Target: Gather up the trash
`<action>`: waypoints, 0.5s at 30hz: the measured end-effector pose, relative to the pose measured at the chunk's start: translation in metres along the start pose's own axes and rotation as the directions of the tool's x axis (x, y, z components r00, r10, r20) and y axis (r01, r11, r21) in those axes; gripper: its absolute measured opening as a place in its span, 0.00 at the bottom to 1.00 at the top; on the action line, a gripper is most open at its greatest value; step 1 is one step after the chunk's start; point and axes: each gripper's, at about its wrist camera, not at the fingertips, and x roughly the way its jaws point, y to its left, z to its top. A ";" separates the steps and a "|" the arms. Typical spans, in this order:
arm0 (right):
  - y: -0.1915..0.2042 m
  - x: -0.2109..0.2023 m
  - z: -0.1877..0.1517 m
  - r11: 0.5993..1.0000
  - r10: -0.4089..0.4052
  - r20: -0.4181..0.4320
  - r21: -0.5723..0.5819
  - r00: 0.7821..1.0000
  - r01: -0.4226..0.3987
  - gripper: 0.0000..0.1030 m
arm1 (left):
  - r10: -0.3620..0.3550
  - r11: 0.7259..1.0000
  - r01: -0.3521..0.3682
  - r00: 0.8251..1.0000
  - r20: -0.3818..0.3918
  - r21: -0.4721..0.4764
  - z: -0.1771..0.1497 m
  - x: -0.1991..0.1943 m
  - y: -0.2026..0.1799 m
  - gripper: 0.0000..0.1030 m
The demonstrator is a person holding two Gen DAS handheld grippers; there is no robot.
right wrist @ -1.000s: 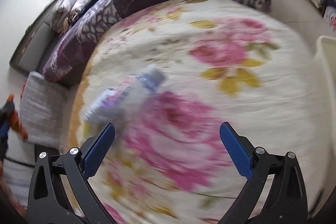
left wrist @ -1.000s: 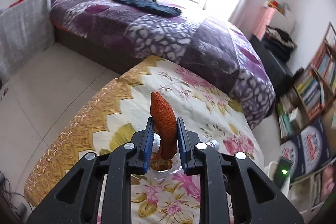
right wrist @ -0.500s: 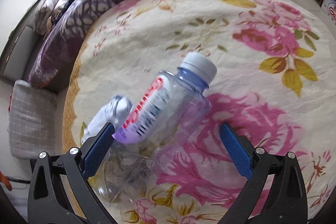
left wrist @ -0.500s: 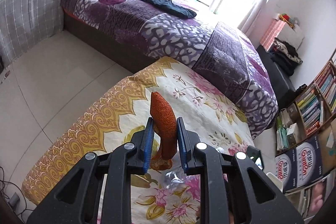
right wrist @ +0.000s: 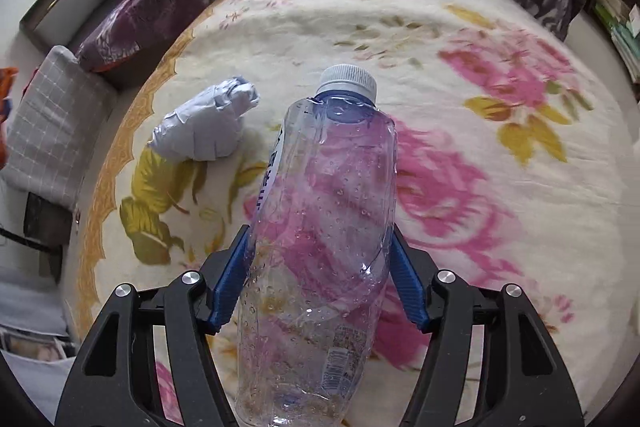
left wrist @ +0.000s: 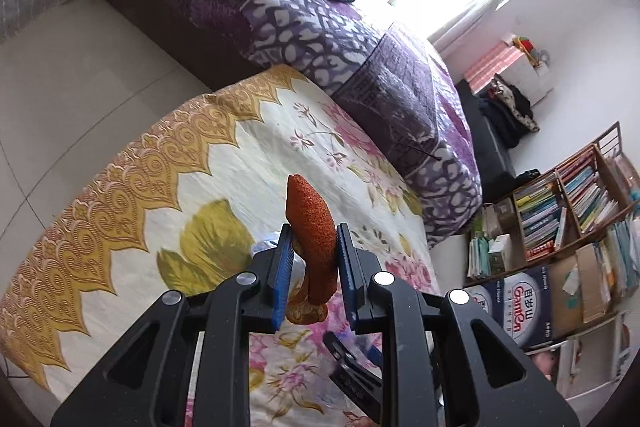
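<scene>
My left gripper is shut on an orange peel and holds it above the floral blanket. My right gripper has closed on an empty clear plastic bottle with a white cap, which points away along the fingers. A crumpled pale-blue wad of paper lies on the blanket to the bottle's left. Part of the right gripper shows low in the left wrist view.
A bed with a purple patterned cover stands behind the blanket-covered surface. Bookshelves and a cardboard box stand at the right. A grey checked cushion is at the left, with tiled floor beside it.
My right gripper moved in over the bottle and its jaws closed on the bottle's body. My left gripper kept hold of the peel and shifted a little.
</scene>
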 end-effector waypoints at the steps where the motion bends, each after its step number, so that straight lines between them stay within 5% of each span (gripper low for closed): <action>1: -0.004 -0.006 -0.001 1.000 0.001 0.010 -0.003 1.000 -0.001 0.61 | 0.002 1.000 -0.002 1.000 0.000 0.003 -0.001 0.001 -0.001 0.21; 15: -0.079 -0.086 0.003 0.998 -0.060 0.146 0.041 0.987 0.055 0.61 | 0.081 0.986 -0.075 0.996 -0.039 0.149 -0.031 0.036 -0.052 0.21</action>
